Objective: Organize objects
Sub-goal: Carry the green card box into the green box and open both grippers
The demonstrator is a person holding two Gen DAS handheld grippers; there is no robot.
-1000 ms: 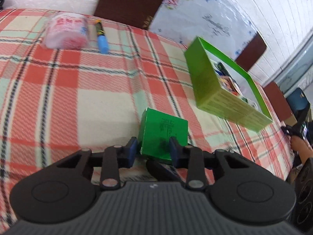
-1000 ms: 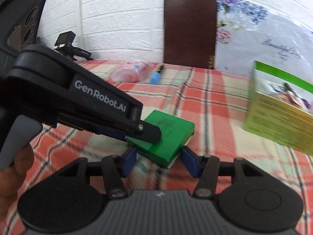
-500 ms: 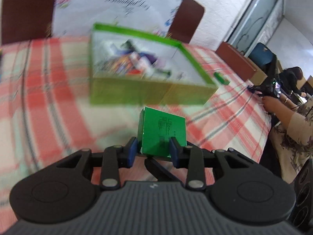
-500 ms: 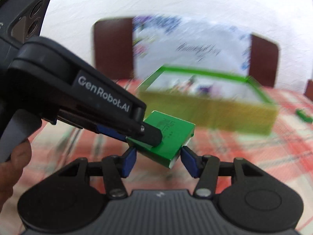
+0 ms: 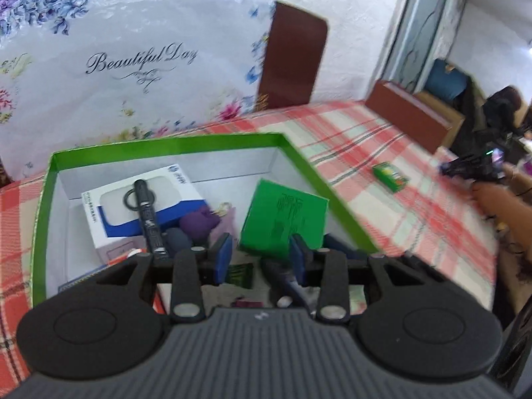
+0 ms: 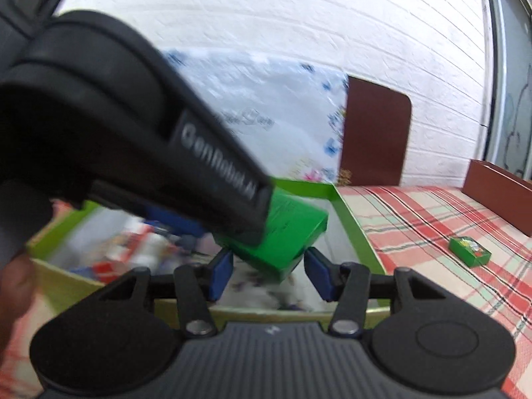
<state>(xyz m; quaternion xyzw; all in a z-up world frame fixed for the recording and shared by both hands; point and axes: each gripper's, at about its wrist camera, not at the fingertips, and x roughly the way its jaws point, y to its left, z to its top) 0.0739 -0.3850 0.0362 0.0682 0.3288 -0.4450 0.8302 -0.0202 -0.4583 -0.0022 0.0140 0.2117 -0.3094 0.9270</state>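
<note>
Carried from above the plaid cloth, the flat green cardboard packet [image 5: 282,221] now hangs over the open green-rimmed box [image 5: 166,144], where the left gripper [image 5: 261,256], fingers parting, seems about to drop it while the right gripper [image 6: 267,272] stands wide apart.

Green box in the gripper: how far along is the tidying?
Done: a white-and-blue carton and a black marker already lie in the green-rimmed bin. In hand: the green box, over the bin, at the left gripper. Left: a small green pack on the tablecloth.
</note>
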